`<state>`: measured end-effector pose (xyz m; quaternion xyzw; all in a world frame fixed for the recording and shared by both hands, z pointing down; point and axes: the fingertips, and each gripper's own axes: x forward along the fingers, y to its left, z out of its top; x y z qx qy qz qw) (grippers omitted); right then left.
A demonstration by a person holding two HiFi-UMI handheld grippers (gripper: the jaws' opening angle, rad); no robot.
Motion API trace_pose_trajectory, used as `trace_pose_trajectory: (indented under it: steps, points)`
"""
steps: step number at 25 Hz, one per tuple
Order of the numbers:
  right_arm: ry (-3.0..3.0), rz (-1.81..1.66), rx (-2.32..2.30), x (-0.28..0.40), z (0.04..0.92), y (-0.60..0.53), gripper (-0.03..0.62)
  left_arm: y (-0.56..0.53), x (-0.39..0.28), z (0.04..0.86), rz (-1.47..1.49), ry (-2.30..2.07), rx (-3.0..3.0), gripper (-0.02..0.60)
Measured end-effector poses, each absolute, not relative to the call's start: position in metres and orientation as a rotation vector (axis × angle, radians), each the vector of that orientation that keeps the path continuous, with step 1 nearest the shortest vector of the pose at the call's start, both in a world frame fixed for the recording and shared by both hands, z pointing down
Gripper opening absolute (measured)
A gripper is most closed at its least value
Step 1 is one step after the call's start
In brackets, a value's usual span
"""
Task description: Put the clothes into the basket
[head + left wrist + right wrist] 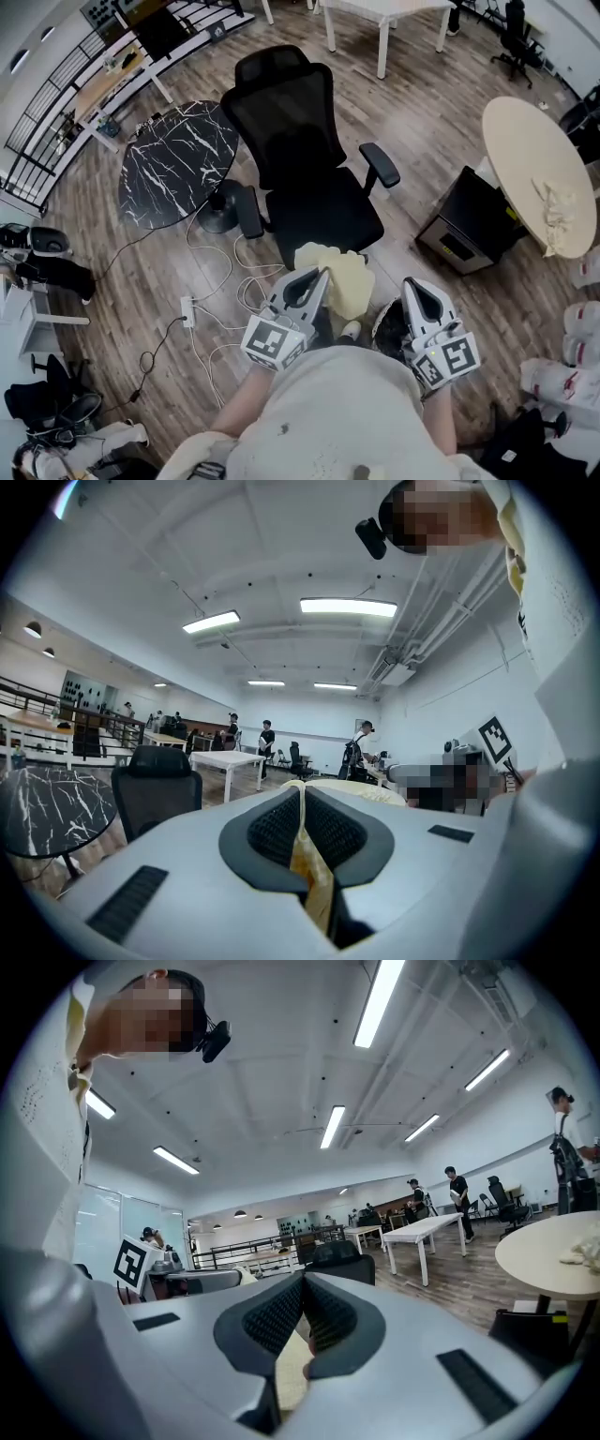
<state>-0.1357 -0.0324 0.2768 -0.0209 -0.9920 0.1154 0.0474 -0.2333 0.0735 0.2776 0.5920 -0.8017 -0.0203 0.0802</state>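
Pale yellow garment (339, 277) gripped by both tongs.
The left tongs (322, 276) clamp a fold (seen edge-on between the pads); the right tongs (413, 284) are closed on pale cloth too, before the black chair (300, 159).

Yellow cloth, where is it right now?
In the head view the yellow cloth is low in the middle, pinched in the left gripper, just below the black office chair and left of the right gripper.
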Motion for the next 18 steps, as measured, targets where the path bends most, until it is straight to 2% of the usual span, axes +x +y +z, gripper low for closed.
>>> trace_pose_trajectory:
  steps: [18]
  points:
    - [-3.049,0.307,0.076,-0.095,0.258,-0.047,0.009,0.079,-0.216,0.25,-0.091,-2.423,1.803,0.032]
